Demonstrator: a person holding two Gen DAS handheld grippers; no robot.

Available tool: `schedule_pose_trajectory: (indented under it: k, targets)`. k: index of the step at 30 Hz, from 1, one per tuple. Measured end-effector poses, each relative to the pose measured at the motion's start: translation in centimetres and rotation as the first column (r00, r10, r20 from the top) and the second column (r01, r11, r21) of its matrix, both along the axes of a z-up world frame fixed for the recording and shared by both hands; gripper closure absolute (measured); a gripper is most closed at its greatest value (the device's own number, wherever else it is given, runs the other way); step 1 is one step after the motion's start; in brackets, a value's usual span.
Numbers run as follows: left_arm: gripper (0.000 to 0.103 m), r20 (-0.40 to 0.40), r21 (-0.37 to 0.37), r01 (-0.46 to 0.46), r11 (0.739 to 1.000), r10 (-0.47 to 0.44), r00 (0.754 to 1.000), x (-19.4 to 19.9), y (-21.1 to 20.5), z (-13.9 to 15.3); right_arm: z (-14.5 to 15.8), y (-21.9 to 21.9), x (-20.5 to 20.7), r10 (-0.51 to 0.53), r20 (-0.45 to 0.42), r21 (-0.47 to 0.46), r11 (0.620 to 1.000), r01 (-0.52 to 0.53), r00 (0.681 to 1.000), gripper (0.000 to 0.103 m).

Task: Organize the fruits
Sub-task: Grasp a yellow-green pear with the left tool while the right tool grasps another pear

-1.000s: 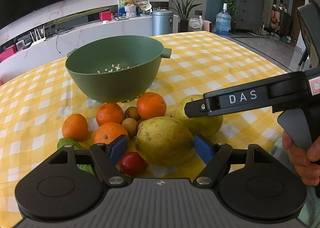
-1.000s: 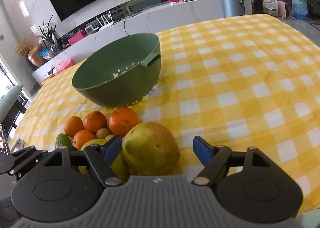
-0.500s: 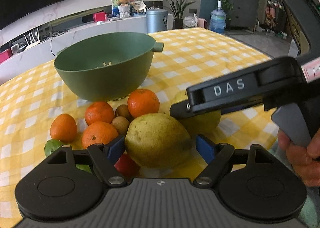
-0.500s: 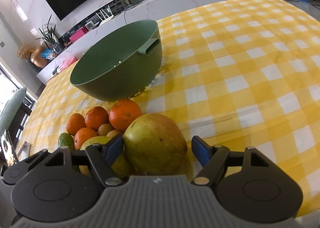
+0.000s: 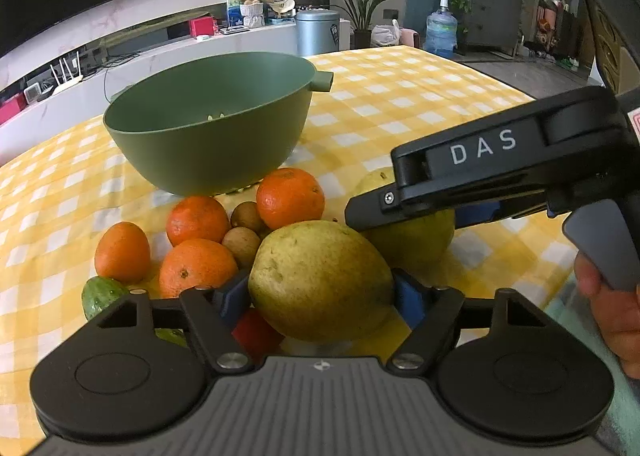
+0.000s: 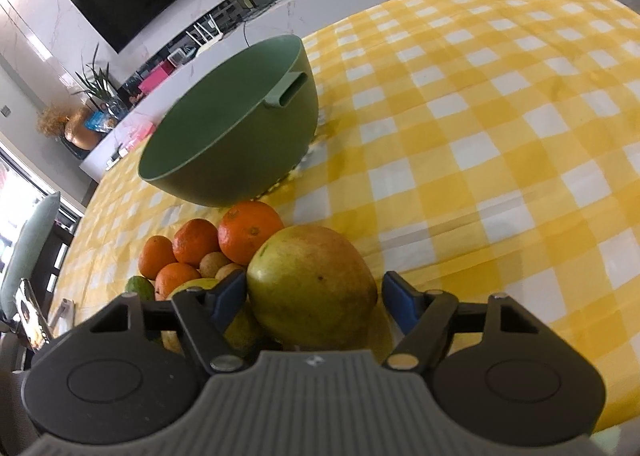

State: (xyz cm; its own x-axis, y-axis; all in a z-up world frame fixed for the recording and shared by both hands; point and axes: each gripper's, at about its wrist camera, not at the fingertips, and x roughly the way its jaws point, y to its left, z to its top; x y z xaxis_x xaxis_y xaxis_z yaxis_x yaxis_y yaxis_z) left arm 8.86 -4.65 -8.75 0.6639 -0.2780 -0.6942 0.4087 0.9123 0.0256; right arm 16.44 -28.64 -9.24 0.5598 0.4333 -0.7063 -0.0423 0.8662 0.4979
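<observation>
The left gripper (image 5: 320, 296) is closing its blue pads (image 5: 232, 296) on the pear (image 5: 320, 280), and they now look to touch it on both sides. A second ago they stood wider, with a gap on each side. The right gripper (image 6: 314, 296) is closing too. Its pads sit on each side of the other pear (image 6: 312, 288). The pad at 9 o'clock is about at the skin, but the one at 3 o'clock still shows a thin gap, so this pear is not held yet. A second ago that gap was much bigger. Both pears still rest on the table (image 5: 400, 103), side by side. In the left view the other pear sits at 2 o'clock from the first one. The right gripper lies over it, and a hand (image 5: 612, 320) holds the handle at 3 o'clock. The oranges (image 5: 290, 197) and some small brown fruits are bunched at 10 to 12 o'clock from the first pear. A red fruit peeks out at 7 o'clock, more hidden than before. The green bowl (image 5: 208, 151) stands past the oranges at 11 o'clock, and I see no fruit in it. So I think the grabbing is almost done and the sorting has hardly started. Next, each pear likely needs a lift over the oranges to the bowl.
</observation>
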Motion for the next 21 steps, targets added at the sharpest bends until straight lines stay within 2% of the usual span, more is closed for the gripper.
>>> schedule_pose_trajectory:
  k: [8,10,14,18,21]
  targets:
    - [0.016,0.009,0.0,-0.004,1.0,0.004,1.0,-0.09,-0.1,-0.17,-0.03,-0.01,0.01,0.009,-0.007,0.005,1.0,-0.008,1.0,0.036]
    - [0.02,0.008,-0.007,0.001,1.0,-0.001,1.0,-0.11,-0.09,-0.17,0.0,0.01,-0.01,0.009,-0.005,0.002,1.0,-0.009,1.0,0.037]
    - [0.02,0.011,-0.016,-0.005,1.0,0.005,1.0,-0.11,0.03,-0.22,0.07,0.11,-0.12,0.009,0.002,-0.007,1.0,-0.009,1.0,0.037]
    - [0.02,0.013,-0.026,-0.013,1.0,0.013,1.0,-0.15,0.14,-0.17,0.36,0.43,-0.36,0.012,0.024,-0.045,0.999,-0.011,1.0,0.037]
    - [0.02,0.03,-0.038,-0.02,0.999,0.021,0.999,-0.32,0.35,0.19,0.72,0.15,-0.68,0.004,0.053,-0.034,0.999,-0.003,0.999,0.038]
